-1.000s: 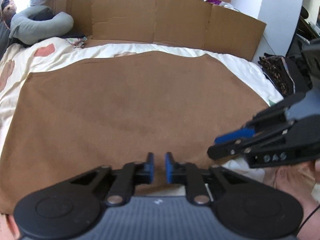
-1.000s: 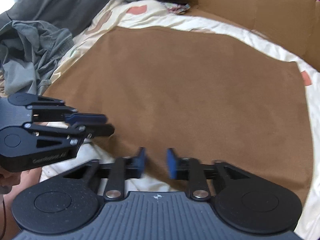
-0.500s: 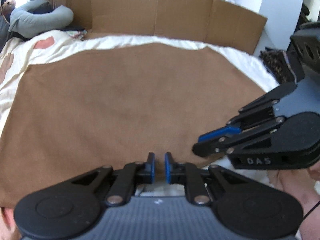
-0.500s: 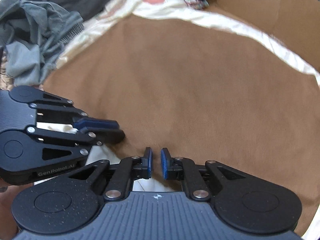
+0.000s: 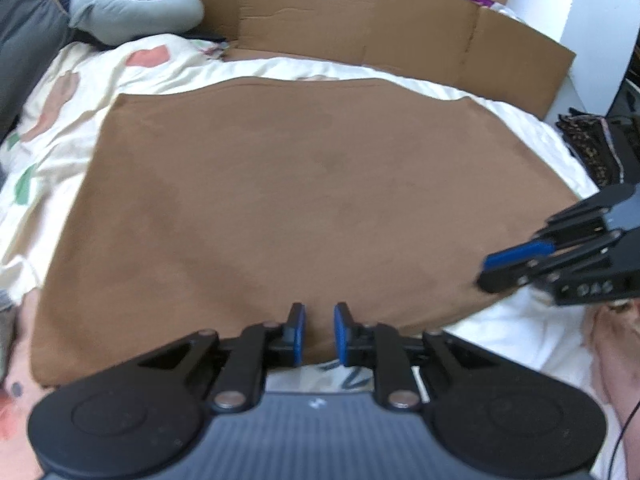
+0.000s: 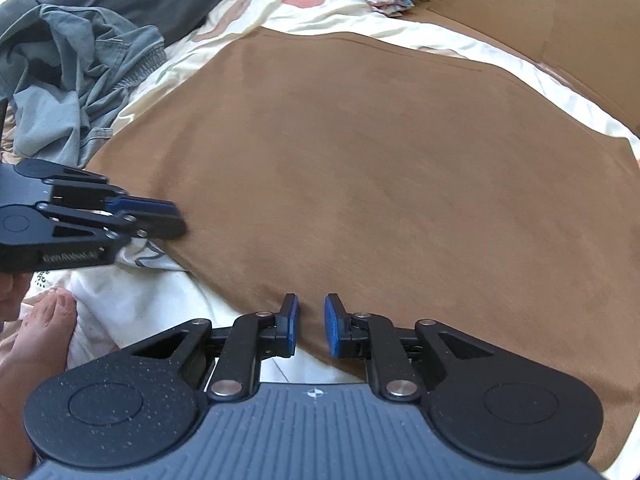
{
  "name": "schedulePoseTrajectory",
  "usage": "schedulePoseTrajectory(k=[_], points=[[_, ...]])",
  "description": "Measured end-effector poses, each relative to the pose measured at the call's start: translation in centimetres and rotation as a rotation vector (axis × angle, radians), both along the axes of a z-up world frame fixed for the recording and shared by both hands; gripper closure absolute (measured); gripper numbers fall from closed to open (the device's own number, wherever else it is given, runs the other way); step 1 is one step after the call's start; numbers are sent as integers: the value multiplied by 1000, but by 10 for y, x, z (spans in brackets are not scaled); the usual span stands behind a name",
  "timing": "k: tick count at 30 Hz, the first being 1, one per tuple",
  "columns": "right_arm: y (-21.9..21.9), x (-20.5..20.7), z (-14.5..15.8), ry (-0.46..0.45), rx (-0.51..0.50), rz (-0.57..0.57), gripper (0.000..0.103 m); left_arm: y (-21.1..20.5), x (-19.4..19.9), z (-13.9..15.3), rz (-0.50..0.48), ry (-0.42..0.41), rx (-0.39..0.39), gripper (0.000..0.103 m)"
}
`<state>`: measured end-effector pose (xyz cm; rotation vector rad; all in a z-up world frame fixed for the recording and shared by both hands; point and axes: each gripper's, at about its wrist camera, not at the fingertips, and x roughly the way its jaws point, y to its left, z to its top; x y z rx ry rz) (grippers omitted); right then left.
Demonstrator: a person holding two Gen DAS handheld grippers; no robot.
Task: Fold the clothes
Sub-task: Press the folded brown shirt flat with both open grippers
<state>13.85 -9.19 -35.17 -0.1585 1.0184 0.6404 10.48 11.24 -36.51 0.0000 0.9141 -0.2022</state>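
Left tongs (image 5: 319,330) and right tongs (image 6: 311,326) each stand slightly parted and hold nothing, both wider than half a second ago, poised at the near hem of the brown cloth (image 5: 304,208). Judged: a release or a re-grip; the cloth lies flat, spread ahead of both tongs on the bed (image 5: 80,92). Only the right view shows the grey clothes heap (image 6: 68,80) far left; only the left shows the dark patterned fabric (image 5: 588,148) far right.
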Motion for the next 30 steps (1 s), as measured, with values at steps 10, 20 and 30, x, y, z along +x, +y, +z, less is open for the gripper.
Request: schedulePoseTrajectory(k=[10, 20, 30], points=[[-23, -2, 1, 6, -11, -59, 82, 32, -8, 3, 86, 0, 22, 84], [-57, -6, -2, 28, -15, -157, 82, 73, -21, 9, 198, 22, 80, 80], [-71, -8, -2, 41, -14, -208, 82, 105, -27, 19, 311, 18, 121, 64]])
